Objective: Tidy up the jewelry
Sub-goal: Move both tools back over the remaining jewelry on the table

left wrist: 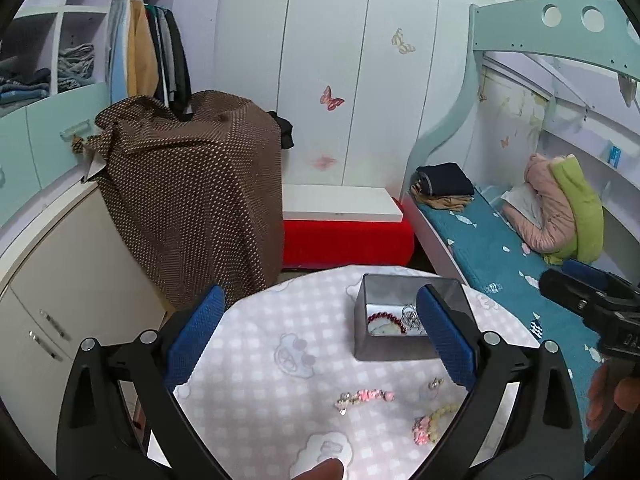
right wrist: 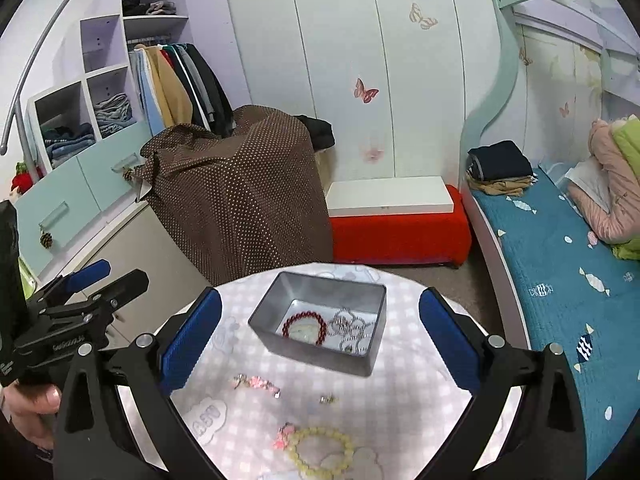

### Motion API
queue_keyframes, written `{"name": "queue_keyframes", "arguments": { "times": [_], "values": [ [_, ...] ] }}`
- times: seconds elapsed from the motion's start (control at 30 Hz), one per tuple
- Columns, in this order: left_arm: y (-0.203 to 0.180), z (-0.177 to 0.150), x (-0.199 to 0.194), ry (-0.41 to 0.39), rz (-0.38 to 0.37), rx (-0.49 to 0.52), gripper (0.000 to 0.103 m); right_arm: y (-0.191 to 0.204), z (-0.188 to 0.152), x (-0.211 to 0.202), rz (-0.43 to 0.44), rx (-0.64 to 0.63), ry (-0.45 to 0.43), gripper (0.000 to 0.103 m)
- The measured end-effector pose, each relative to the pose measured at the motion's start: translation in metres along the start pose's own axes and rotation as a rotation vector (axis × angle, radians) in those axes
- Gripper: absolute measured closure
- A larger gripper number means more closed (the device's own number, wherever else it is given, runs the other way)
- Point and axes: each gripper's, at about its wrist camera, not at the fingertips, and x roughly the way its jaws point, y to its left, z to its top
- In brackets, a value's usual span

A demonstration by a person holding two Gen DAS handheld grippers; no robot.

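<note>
- Left gripper (left wrist: 320,340): jaws spread wide, holding nothing, above the round table (left wrist: 256,360); right gripper (right wrist: 320,340): jaws likewise wide apart and empty.
- Grey metal box (right wrist: 320,320) at 12 o'clock on the table, in both views; right view looks down into it: red bead bracelet (right wrist: 304,326) beside silver chain (right wrist: 354,330).
- Left view half hides the box behind a blue pad.
- Loose on the cloth toward 6 o'clock: pink hair clip (right wrist: 258,384), small earring (right wrist: 328,399), yellow bead bracelet (right wrist: 322,452) — whole circle only in the right view.
- Bed (left wrist: 500,248) at 3 o'clock.
</note>
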Motion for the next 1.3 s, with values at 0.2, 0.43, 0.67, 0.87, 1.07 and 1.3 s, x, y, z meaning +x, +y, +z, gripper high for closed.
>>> {"name": "queue_keyframes", "arguments": {
  "times": [0.2, 0.43, 0.67, 0.87, 1.07, 1.3],
  "values": [
    [0.008, -0.028, -0.007, 0.037, 0.025, -0.002, 0.006, 0.002, -0.024, -0.015, -0.03, -0.017, 0.019, 0.008],
    [0.014, -0.065, -0.008, 0.09, 0.02, -0.01, 0.006, 0.008, -0.06, -0.01, -0.064, -0.063, 0.1, 0.008],
    [0.01, -0.088, -0.002, 0.125, 0.025, 0.017, 0.006, 0.013, -0.09, 0.002, -0.048, -0.094, 0.183, 0.008],
    [0.004, -0.102, 0.006, 0.156, 0.014, 0.03, 0.006, 0.02, -0.11, 0.011, -0.028, -0.135, 0.23, 0.008],
    [-0.002, -0.115, 0.014, 0.19, 0.007, 0.039, 0.006, 0.027, -0.126, 0.026, -0.009, -0.17, 0.278, 0.01],
    [-0.007, -0.126, 0.025, 0.23, 0.004, 0.052, 0.006, 0.028, -0.146, 0.051, 0.016, -0.212, 0.35, 0.047]
  ]
}}
